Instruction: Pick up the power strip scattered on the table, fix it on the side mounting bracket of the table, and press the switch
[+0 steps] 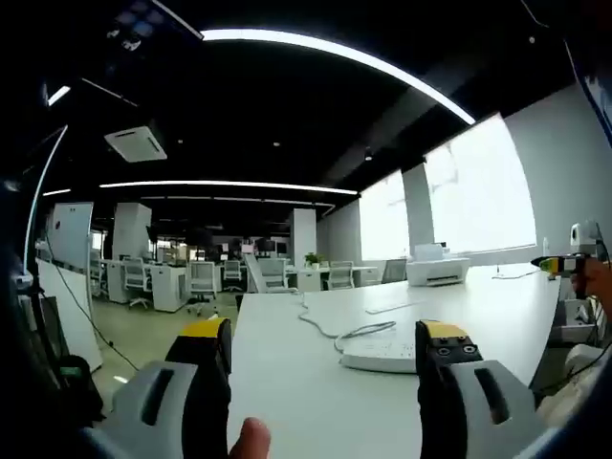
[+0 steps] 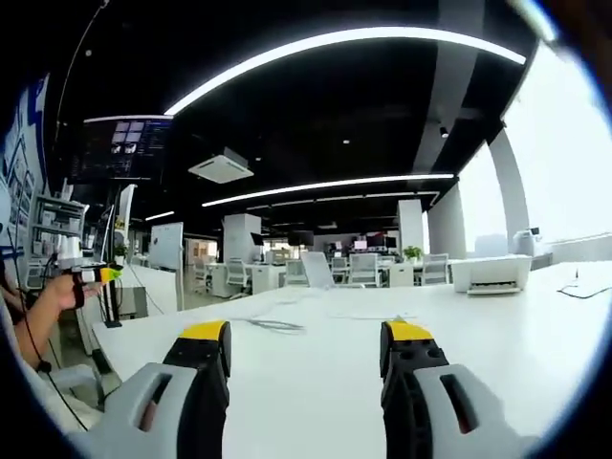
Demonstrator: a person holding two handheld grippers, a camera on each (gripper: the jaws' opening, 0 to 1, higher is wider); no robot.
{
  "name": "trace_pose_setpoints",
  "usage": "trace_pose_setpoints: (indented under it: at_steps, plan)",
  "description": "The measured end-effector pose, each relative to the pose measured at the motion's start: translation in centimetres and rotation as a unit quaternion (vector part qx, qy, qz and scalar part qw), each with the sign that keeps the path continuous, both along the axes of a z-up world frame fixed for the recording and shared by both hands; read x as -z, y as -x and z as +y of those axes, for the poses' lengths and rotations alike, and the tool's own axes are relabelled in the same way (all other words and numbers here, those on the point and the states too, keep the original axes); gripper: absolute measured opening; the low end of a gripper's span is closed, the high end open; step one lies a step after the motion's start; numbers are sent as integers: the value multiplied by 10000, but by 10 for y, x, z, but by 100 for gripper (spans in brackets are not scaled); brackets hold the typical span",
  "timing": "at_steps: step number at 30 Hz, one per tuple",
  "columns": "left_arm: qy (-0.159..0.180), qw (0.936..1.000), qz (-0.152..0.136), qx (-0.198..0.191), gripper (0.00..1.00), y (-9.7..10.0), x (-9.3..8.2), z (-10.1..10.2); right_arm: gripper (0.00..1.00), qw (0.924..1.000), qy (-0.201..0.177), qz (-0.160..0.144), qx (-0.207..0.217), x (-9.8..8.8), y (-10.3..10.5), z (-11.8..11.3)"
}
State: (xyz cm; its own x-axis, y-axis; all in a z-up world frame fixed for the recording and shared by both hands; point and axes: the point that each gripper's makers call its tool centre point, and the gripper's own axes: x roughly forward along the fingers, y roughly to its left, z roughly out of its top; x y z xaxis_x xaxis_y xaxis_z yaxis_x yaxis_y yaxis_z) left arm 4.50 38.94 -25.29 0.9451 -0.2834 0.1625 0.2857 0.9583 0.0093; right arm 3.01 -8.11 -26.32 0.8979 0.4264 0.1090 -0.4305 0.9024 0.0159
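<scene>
The white power strip (image 1: 382,356) lies flat on the white table (image 1: 287,382), a little beyond and between my left gripper's jaws. Its grey cable (image 1: 320,325) loops away across the tabletop toward the far end. My left gripper (image 1: 325,335) is open, its yellow-tipped jaws wide apart just above the near table edge, with a person's fingertip (image 1: 251,440) at the bottom. My right gripper (image 2: 306,335) is open too and holds nothing, above the same white table (image 2: 497,344). A coil of cable (image 2: 275,325) lies ahead of it.
A white printer (image 1: 438,271) (image 2: 488,273) stands at the table's far end. A hand holds a small device with a yellow-green tip at the right edge (image 1: 572,263) of the left gripper view and the left edge (image 2: 91,275) of the right gripper view. Office desks and chairs (image 1: 201,279) stand behind.
</scene>
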Motion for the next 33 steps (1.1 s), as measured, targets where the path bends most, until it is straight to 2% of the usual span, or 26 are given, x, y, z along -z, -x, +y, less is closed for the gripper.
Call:
trace_pose_setpoints:
  at_steps: [33]
  plan:
    - [18,10000,49,83,82,-1,3,-6,59,10000,-50,-25,-62,-1,1,6]
